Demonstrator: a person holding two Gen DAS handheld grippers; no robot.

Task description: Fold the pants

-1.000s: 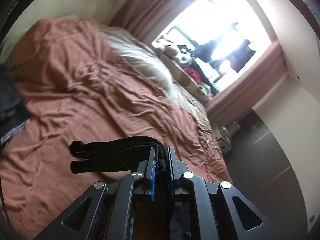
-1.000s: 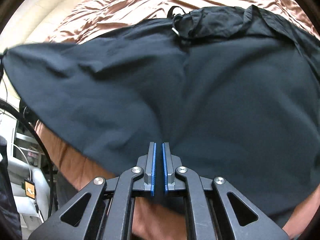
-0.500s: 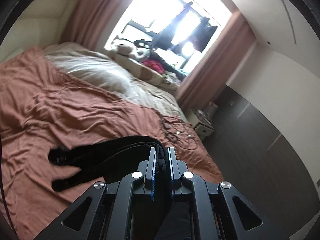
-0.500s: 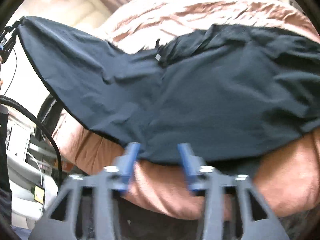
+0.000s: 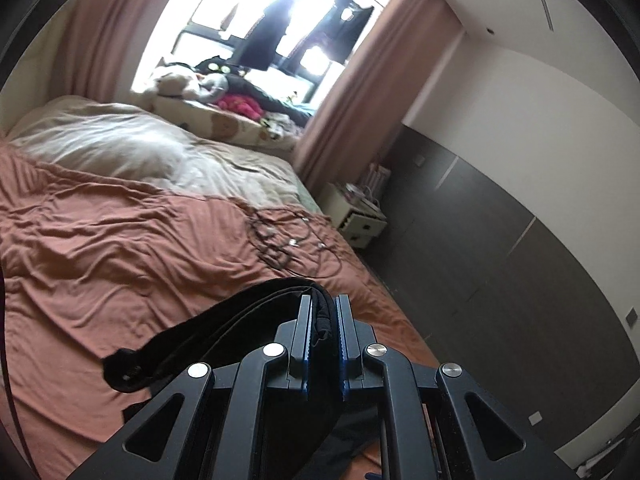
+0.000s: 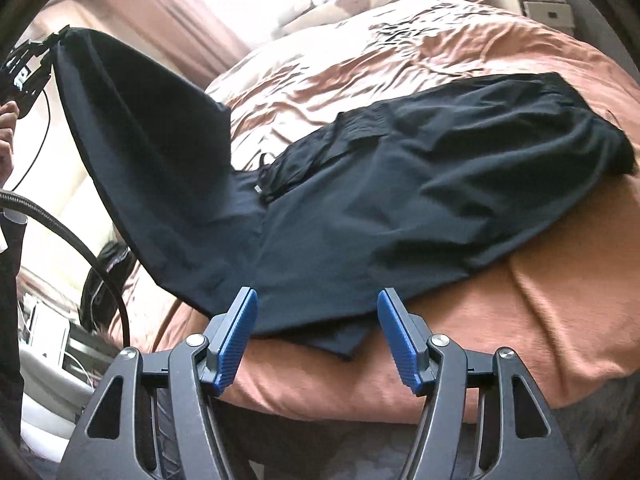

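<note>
Left gripper (image 5: 323, 330) jaws pinch pants (image 6: 400, 208) hem; right gripper (image 6: 316, 336) jaws just spread, empty, at bed (image 6: 560, 320) edge.

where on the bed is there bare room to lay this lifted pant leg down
Bare brown bedspread lies between the white pillow and the left gripper holding the pants. Crowded: the tangled cables toward the nightstand.

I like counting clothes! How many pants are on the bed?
1. The pants lie on the bed; one end is lifted up in the left gripper. More could be hidden out of view.
</note>
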